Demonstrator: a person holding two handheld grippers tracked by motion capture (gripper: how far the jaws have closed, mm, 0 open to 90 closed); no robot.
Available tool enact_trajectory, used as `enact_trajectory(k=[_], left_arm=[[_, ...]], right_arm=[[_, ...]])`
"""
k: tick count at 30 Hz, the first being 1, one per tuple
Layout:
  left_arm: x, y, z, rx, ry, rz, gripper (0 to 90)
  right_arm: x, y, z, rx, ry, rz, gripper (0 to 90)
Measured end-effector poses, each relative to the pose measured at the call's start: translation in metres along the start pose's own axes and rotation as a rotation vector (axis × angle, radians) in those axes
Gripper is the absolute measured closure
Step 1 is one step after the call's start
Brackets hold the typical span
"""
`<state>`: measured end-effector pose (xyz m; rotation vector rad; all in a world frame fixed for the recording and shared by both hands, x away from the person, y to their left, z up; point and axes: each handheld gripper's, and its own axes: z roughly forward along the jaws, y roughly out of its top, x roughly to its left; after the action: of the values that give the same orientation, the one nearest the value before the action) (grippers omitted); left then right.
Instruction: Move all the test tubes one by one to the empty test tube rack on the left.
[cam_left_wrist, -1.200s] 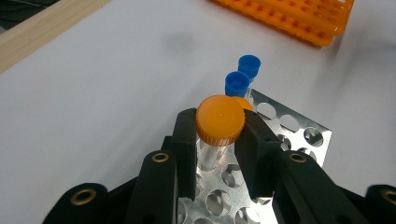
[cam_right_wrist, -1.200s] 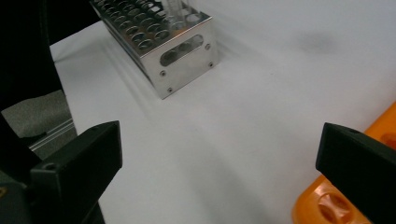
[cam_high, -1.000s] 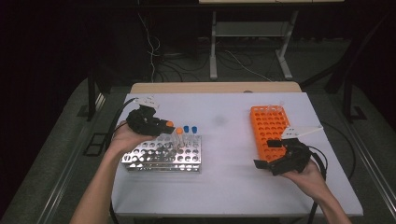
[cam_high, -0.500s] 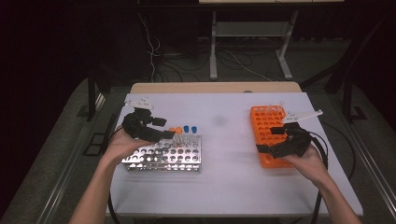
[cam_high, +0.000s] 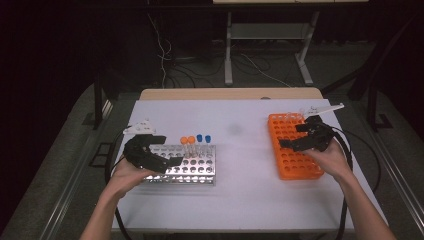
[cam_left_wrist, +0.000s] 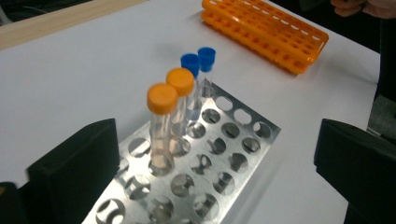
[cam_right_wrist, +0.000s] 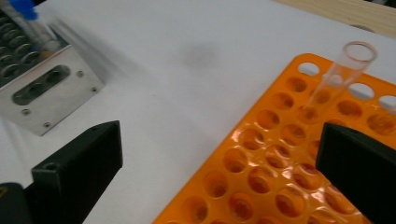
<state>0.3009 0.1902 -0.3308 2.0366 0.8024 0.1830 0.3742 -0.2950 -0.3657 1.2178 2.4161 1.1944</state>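
A metal tube rack (cam_high: 200, 172) (cam_left_wrist: 233, 140) lies left of centre. Two orange-capped tubes (cam_high: 187, 141) (cam_left_wrist: 162, 99) and two blue-capped tubes (cam_high: 203, 138) (cam_left_wrist: 190, 63) stand along its far row. My left gripper (cam_high: 170, 150) (cam_left_wrist: 215, 182) hovers open over the rack's near left part, short of the tubes, with nothing between its jaws. At the right lies an orange rack (cam_high: 295, 165) (cam_right_wrist: 261, 168) (cam_left_wrist: 266, 32). One clear uncapped tube (cam_right_wrist: 343, 74) stands in it. My right gripper (cam_high: 292, 136) (cam_right_wrist: 219, 182) is open and empty over that rack's left side.
The white table (cam_high: 240, 125) has bare room between the two racks. The metal rack's end plate (cam_right_wrist: 46, 88) shows blurred at the upper left of the right gripper view. Cables trail from both grippers off the table's sides.
My left gripper has drawn back toward the person, away from the orange-capped tubes. My right gripper has moved forward along the orange rack.
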Motion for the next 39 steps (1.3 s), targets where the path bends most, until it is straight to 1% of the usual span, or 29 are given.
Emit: enact_trajectory(k=[1,3,5,7,10,12,14,18,22,24,30,32,35,36,37,38,39], left_arm=[[-0.003,-0.002,0.000,-0.003,-0.001,0.001,0.0],[-0.008,-0.006,-0.001,-0.006,-0.001,0.008,0.0],[-0.013,-0.009,-0.001,-0.011,-0.008,0.015,0.0],[-0.018,-0.011,0.000,-0.019,-0.014,0.020,0.0],[-0.026,-0.013,0.002,-0.018,-0.022,0.037,0.0],[-0.030,-0.013,0.003,-0.019,-0.032,0.048,0.0],[-0.033,-0.014,0.005,-0.016,-0.039,0.053,0.0],[-0.038,-0.016,0.008,-0.005,-0.047,0.067,0.0],[-0.041,-0.017,0.010,-0.004,-0.053,0.071,0.0],[-0.041,-0.018,0.012,0.000,-0.055,0.073,0.0],[-0.041,-0.021,0.014,0.006,-0.055,0.071,0.0],[-0.040,-0.022,0.014,0.008,-0.052,0.068,0.0],[-0.040,-0.023,0.014,0.007,-0.052,0.068,0.0],[-0.040,-0.023,0.013,0.006,-0.051,0.068,0.0],[-0.040,-0.023,0.013,0.007,-0.050,0.069,0.0],[-0.040,-0.023,0.013,0.009,-0.048,0.071,0.0],[-0.039,-0.023,0.013,0.007,-0.046,0.070,0.0]], right_arm=[[-0.003,0.000,0.001,0.002,-0.009,0.002,0.3],[-0.008,0.001,0.004,0.012,-0.022,0.001,4.5],[-0.013,0.002,0.007,0.011,-0.033,0.009,5.9],[-0.017,0.002,0.010,0.013,-0.049,0.005,14.5],[-0.024,0.003,0.017,0.013,-0.080,0.011,15.8],[-0.028,0.002,0.020,0.013,-0.096,0.017,21.0],[-0.032,0.001,0.024,0.015,-0.111,0.031,23.8],[-0.038,0.000,0.032,0.018,-0.140,0.042,31.6],[-0.043,0.000,0.038,0.000,-0.192,0.053,40.2],[-0.046,0.000,0.042,-0.009,-0.202,0.061,42.9],[-0.051,0.003,0.053,-0.016,-0.256,0.062,52.0],[-0.052,0.004,0.057,-0.018,-0.245,0.068,55.3],[-0.049,0.006,0.062,-0.020,-0.252,0.047,62.3],[-0.047,0.007,0.063,-0.021,-0.265,0.035,67.7],[-0.046,0.008,0.063,-0.020,-0.251,0.028,72.5],[-0.044,0.009,0.063,-0.020,-0.252,0.023,74.4],[-0.041,0.010,0.063,-0.020,-0.260,0.007,74.6]])
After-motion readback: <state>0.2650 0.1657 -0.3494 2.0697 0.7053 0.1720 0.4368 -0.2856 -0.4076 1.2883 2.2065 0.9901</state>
